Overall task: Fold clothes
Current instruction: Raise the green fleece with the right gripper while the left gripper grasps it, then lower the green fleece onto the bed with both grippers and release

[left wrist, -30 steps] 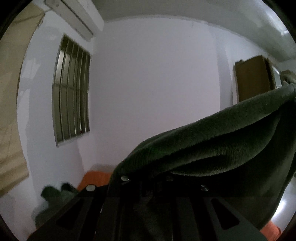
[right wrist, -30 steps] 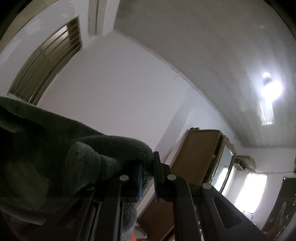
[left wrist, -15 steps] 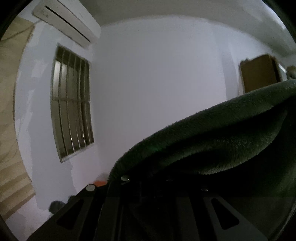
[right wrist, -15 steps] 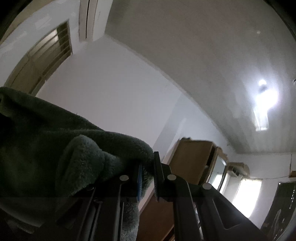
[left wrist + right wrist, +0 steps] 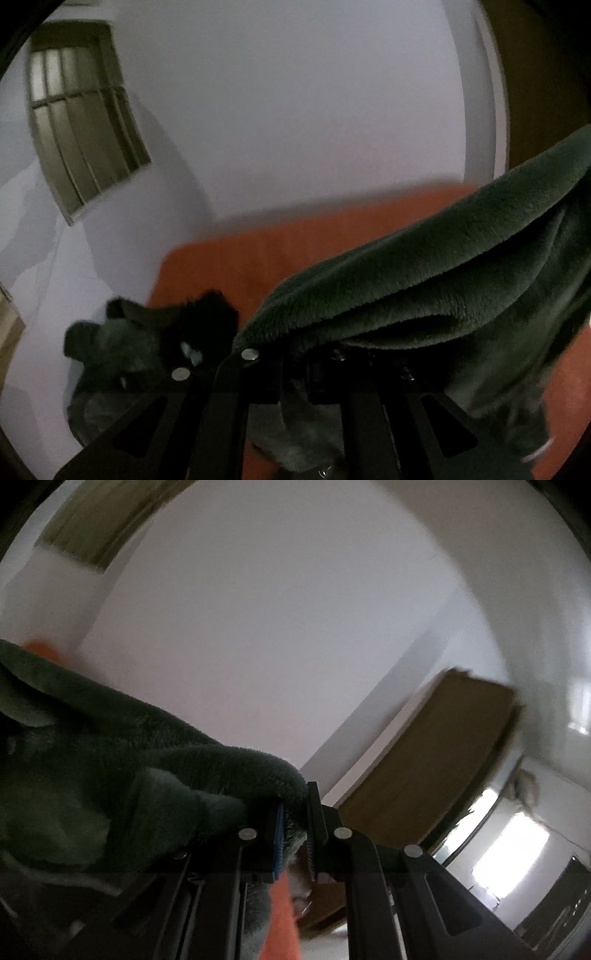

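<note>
Orange surface [image 5: 295,251] runs to the white wall [image 5: 295,110], its far half bare. Dark green fleece garment [image 5: 443,266] hangs above it, spanning both claws: left gripper [image 5: 295,369] clamped on one edge, right gripper [image 5: 295,823] pinching the other.

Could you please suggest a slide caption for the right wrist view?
Right gripper shut on a dark green fleece garment, with a brown wardrobe behind.
</note>
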Demonstrator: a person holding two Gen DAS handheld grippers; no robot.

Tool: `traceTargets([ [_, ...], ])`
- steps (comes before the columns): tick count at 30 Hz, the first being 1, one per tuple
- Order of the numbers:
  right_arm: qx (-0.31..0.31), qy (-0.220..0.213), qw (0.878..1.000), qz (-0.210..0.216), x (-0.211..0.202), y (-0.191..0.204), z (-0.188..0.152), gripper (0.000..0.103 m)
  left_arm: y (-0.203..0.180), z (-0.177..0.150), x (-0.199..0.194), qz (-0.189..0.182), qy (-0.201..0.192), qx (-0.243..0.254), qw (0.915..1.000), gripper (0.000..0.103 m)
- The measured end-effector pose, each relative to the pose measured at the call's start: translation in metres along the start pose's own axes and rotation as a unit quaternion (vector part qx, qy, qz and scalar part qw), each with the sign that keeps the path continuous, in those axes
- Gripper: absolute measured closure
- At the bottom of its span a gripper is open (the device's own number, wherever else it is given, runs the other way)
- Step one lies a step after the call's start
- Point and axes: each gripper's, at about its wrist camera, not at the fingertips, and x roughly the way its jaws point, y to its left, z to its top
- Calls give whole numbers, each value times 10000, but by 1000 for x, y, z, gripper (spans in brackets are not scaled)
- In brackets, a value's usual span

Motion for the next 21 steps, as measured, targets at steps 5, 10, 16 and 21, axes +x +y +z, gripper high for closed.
traceTargets([
  [5,-170,852,9955,367,85,72,-53,94,-43,-38,79,151,631,570,9963,94],
  [10,-15,1442,9855,898,133,104,-86,93,-53,-49,131,96,1045,262,9941,94],
  [16,209,1926,9635,1849,186,121,-103,15,-64,-41,180,-31,1681,171,9856,52],
  [21,520,1868,9471,2558,214,118,-115,13,-55,-31,202,-591,1804,-221,9816,37],
])
